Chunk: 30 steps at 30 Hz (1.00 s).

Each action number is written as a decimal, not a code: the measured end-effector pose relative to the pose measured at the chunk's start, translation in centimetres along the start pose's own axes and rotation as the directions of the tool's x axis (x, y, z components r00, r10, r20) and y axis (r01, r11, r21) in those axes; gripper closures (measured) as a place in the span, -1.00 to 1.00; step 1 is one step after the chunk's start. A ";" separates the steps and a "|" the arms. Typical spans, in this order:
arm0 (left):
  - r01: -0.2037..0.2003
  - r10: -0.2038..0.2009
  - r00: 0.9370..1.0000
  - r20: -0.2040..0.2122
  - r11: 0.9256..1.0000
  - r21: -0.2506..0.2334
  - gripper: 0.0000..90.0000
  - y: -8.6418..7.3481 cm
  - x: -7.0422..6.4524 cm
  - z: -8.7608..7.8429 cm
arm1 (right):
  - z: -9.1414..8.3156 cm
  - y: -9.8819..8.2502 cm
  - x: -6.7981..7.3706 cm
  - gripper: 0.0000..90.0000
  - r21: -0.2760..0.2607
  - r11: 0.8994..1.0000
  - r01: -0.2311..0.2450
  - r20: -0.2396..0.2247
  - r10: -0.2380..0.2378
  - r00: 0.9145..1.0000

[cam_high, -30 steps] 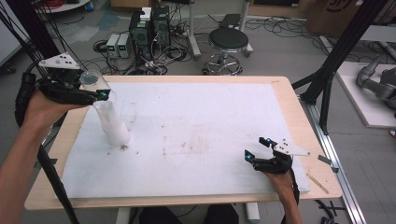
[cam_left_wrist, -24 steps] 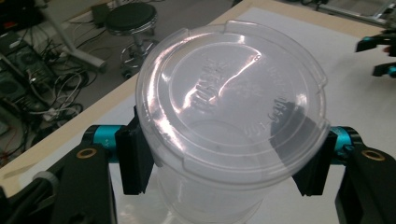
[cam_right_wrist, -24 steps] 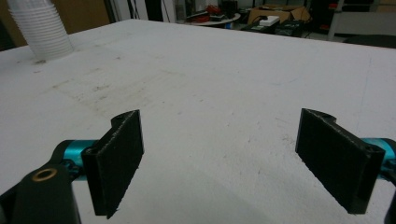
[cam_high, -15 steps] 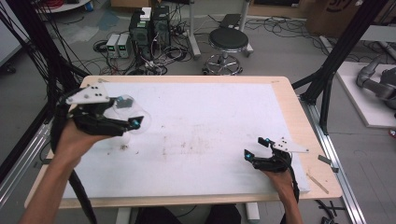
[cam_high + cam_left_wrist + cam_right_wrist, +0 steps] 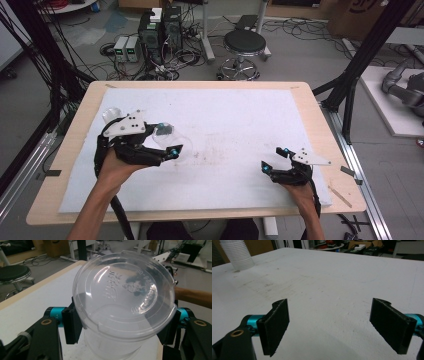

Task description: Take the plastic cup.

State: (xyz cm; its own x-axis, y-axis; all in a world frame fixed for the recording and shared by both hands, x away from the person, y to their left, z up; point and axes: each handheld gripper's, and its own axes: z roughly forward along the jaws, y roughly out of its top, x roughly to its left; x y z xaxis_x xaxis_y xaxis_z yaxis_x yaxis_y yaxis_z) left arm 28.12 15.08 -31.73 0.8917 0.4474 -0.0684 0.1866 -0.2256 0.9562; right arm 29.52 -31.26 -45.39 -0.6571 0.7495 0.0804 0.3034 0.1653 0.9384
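Right now the left claw (image 5: pixel 167 141) is pinching a clear plastic cup (image 5: pixel 169 137), one black pad pressed to each side of its wall, just under the rim. In the left gripper view the cup (image 5: pixel 123 293) sits between those pads with its round bottom turned toward the camera, raised lettering showing on it, and its open mouth pointing away and down toward the white mat (image 5: pixel 30 305). From the high view the cup hangs over the left part of the mat (image 5: pixel 225 115), tipped on its side, with the person's left hand (image 5: pixel 115 167) behind the claw and the forearm coming up from the near edge. Over on the right, the right claw (image 5: pixel 274 159) is spread wide with nothing between its pads; the right gripper view shows bare white mat (image 5: pixel 329 285) in the gap, marked with faint grey scuffs. That claw rests low near the front right of the mat, well apart from the cup, with the right hand (image 5: pixel 300 190) behind it. A stack of white cups (image 5: pixel 237 253) stands at the far corner of the mat in the right gripper view. The mat covers most of the wooden table (image 5: pixel 305 97), and beyond the table a black stool (image 5: pixel 244 42) stands on the floor among cables.
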 end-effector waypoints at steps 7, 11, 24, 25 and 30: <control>-0.009 0.013 0.998 0.069 0.998 -0.064 -0.24 -1.3 -0.1 1.7 | 0.1 0.0 -0.1 -0.64 0.010 1.000 -0.006 -0.013 0.006 1.000; -0.006 0.013 0.995 0.101 0.997 -0.073 -0.24 -2.3 0.0 2.6 | 0.0 0.0 -0.1 -0.64 0.002 1.000 0.000 -0.038 0.000 0.999; -0.016 0.030 0.987 0.157 0.996 -0.092 -0.24 -4.4 0.6 4.5 | -0.2 -0.1 -0.1 -0.64 -0.011 1.000 0.001 -0.057 -0.002 0.998; -0.016 0.030 0.987 0.157 0.996 -0.092 -0.24 -4.4 0.6 4.5 | -0.2 -0.1 -0.1 -0.64 -0.010 1.000 0.004 -0.056 -0.005 0.998; -0.023 0.037 0.986 0.163 0.996 -0.088 -0.24 -4.6 0.9 4.9 | -0.1 0.0 -0.2 -0.64 -0.008 1.000 0.008 -0.059 -0.008 0.998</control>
State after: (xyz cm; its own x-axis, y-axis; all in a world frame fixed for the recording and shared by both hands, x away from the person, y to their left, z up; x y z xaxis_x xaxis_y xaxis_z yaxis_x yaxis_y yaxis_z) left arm 30.11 12.27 -37.57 0.9534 0.2914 -0.0787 0.1292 -0.1586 0.9789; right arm 29.58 -31.48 -45.41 -0.6994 0.7088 0.0923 0.2926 0.1661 0.9417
